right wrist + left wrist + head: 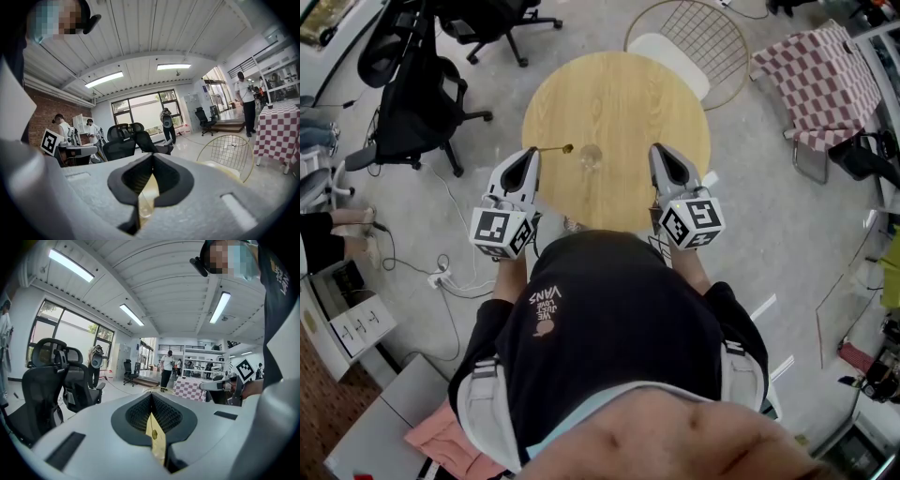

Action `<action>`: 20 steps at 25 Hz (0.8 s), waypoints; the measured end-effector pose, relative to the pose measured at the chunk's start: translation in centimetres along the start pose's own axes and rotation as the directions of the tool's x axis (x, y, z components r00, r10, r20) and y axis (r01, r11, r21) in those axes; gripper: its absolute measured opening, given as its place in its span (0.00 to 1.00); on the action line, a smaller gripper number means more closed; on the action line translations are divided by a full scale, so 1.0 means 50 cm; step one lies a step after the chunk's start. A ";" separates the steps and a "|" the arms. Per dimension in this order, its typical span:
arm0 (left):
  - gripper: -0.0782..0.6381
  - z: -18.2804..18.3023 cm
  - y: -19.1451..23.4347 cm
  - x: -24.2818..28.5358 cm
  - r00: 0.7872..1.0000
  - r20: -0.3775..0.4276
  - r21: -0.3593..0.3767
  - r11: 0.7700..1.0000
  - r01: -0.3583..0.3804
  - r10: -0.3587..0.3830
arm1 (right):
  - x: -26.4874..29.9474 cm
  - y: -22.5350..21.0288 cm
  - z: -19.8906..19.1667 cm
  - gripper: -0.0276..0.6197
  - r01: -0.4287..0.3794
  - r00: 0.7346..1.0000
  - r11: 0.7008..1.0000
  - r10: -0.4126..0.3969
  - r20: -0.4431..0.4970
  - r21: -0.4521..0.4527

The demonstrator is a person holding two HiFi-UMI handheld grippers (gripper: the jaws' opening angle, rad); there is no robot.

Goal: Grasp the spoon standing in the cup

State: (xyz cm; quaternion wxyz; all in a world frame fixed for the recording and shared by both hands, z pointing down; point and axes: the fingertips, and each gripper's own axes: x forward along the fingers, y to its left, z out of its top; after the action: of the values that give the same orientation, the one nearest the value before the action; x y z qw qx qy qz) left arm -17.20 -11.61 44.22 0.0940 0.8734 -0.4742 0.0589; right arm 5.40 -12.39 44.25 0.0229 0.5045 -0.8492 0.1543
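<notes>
Left gripper (532, 155) has its jaws closed on the spoon (555, 148) handle. The spoon is out of the cup (591, 158), level over the table (619, 94). Grasp looks done. Right gripper (656, 150) jaws nearly together, empty.

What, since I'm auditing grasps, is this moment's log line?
spoon: left of cup, not in it | left gripper: shut, tip by spoon | right gripper: shut, empty
</notes>
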 end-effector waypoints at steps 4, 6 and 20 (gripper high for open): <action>0.13 -0.010 0.012 -0.011 1.000 -0.006 -0.012 1.000 -0.017 0.017 | -0.001 0.004 0.000 0.04 0.004 1.000 1.000 -0.004 0.001 0.002; 0.13 -0.013 0.014 -0.014 1.000 -0.005 -0.024 1.000 -0.019 0.019 | -0.001 0.005 -0.002 0.04 0.005 1.000 1.000 -0.005 0.000 0.003; 0.13 -0.035 0.034 -0.026 0.998 -0.024 -0.028 0.998 -0.053 0.053 | 0.002 0.008 -0.020 0.04 -0.001 1.000 1.000 0.001 -0.010 0.027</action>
State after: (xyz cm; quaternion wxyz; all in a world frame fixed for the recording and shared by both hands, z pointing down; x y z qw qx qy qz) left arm -19.35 -11.07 45.84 0.1105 0.8583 -0.4968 0.0649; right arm 4.90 -12.05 45.11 0.0203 0.5035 -0.8472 0.1684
